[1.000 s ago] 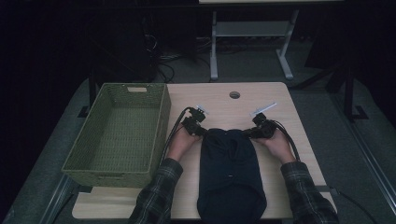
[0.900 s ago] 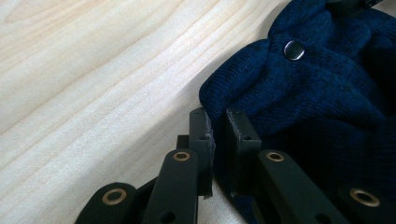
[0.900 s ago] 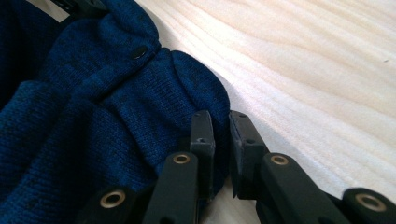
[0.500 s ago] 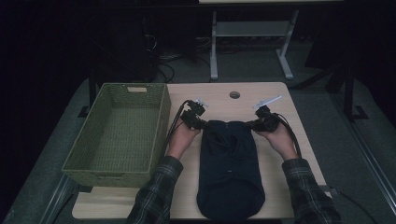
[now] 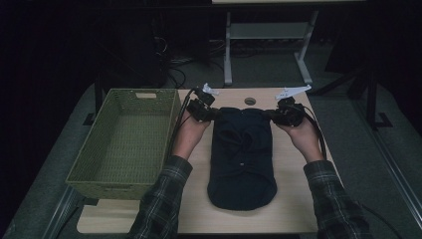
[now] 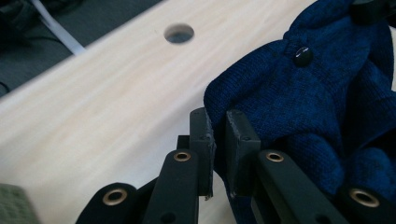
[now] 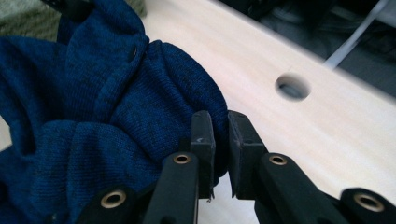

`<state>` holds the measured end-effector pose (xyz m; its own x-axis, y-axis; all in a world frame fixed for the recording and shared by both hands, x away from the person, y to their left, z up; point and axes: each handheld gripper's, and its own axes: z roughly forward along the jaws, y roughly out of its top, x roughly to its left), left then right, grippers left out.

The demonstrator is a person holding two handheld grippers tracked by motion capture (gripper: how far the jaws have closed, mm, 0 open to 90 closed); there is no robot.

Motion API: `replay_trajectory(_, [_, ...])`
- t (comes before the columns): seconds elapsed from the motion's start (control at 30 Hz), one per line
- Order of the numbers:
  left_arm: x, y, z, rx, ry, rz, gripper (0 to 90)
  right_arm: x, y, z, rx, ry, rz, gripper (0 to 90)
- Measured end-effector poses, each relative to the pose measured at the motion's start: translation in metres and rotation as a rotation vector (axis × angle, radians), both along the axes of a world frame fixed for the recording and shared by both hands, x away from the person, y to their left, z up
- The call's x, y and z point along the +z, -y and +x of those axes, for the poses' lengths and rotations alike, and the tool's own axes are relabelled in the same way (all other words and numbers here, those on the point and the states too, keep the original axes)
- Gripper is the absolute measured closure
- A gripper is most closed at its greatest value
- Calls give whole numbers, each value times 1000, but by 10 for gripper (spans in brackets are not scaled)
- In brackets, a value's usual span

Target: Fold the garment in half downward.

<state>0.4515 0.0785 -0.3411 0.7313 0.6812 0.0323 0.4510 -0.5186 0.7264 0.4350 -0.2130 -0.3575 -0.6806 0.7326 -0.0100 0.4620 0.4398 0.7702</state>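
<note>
Two grippers, left gripper (image 5: 211,113) and right gripper (image 5: 274,115), clamped navy cardigan (image 5: 242,159) at frame centre, beside basket (image 5: 89,175). You risked slippage: thin knit pinches, hanging weight.

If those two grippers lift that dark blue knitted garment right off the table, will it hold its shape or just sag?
It will probably sag: the blue knitted garment already bunches into soft folds where the left gripper and right gripper pinch its top corners. The thick knit looks unlikely to slip from the pads. Its lower part, flat on the table, would likely hang and swing.
</note>
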Motion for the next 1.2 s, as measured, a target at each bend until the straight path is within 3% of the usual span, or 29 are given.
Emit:
replay_trajectory(0.13, [12,2,-12,-5,45,9,821,15,-3,-7,-21,62,-10,817])
replay_trajectory(0.27, [11,-3,-31,-31,77,-36,816,15,-5,-26,-15,100,-15,814])
replay_trajectory(0.43, [6,-10,-52,-61,81,-65,810,13,-2,-46,4,110,34,808])
replay_trajectory(0.6, [-2,-14,-68,-82,78,-70,804,10,-3,-69,29,127,31,802])
replay_trajectory(0.93, [-15,-19,-82,-108,49,-81,793,-3,-3,-88,56,100,42,790])
replay_trajectory(1.13, [-25,-20,-95,-147,20,-114,788,-19,5,-98,48,54,114,787])
replay_trajectory(1.2, [-26,-20,-98,-161,6,-126,787,-24,6,-99,53,36,101,787])
